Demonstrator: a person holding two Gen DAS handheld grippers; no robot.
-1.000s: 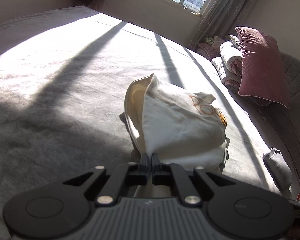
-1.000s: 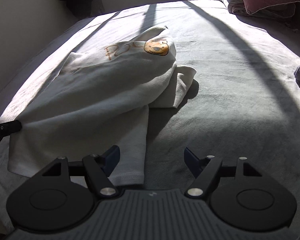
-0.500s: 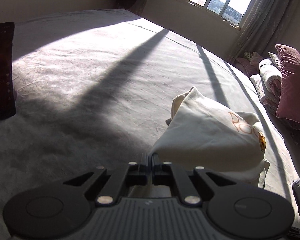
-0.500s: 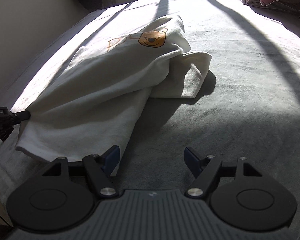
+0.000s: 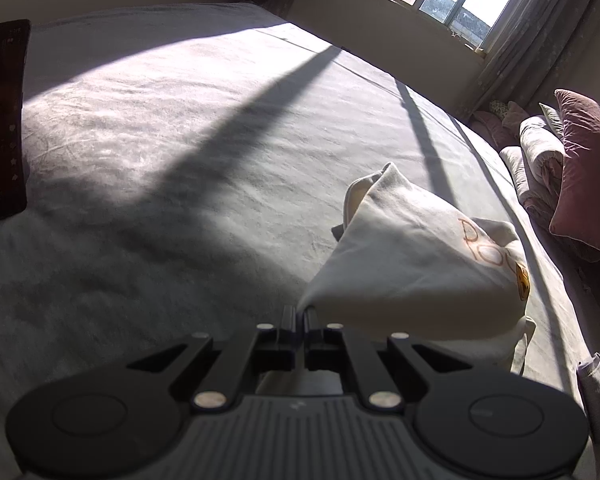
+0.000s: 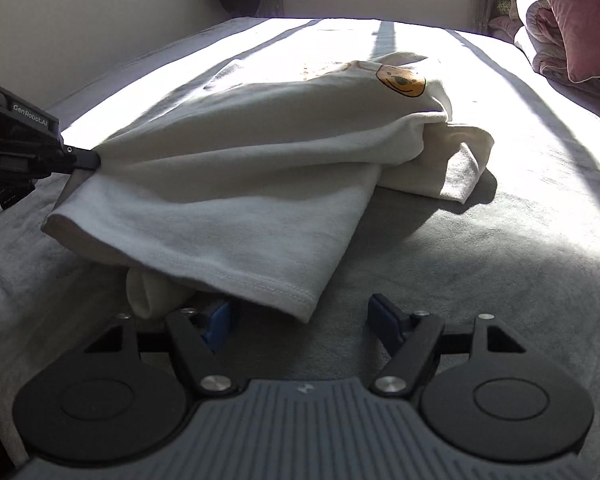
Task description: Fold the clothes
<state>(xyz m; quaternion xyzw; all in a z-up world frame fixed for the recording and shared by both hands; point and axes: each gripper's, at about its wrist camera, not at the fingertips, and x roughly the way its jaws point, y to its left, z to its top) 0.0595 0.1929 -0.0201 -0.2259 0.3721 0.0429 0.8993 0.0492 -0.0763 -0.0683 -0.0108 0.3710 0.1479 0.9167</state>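
at the far left of the right wrist view, the left gripper (image 6: 94,159) is pinched fully together on one edge of the cream t-shirt (image 6: 236,184), holding that edge just off the grey bed (image 6: 500,260) so the cloth drapes away from it in a taut ridge; this looks like one anchor for spreading the shirt out before a fold. in its own view the left gripper (image 5: 300,314) has the shirt (image 5: 412,264) trailing ahead and to its right. the shirt lies crumpled, its bear print (image 6: 400,80) at the far end and a sleeve tucked under on the right. further right, the right gripper (image 6: 300,316) stands wide apart and holds nothing, the stitched hem (image 6: 276,292) just ahead of its left finger, probably lined up to take that corner. pink pillows (image 6: 580,20) lie well beyond to the right.
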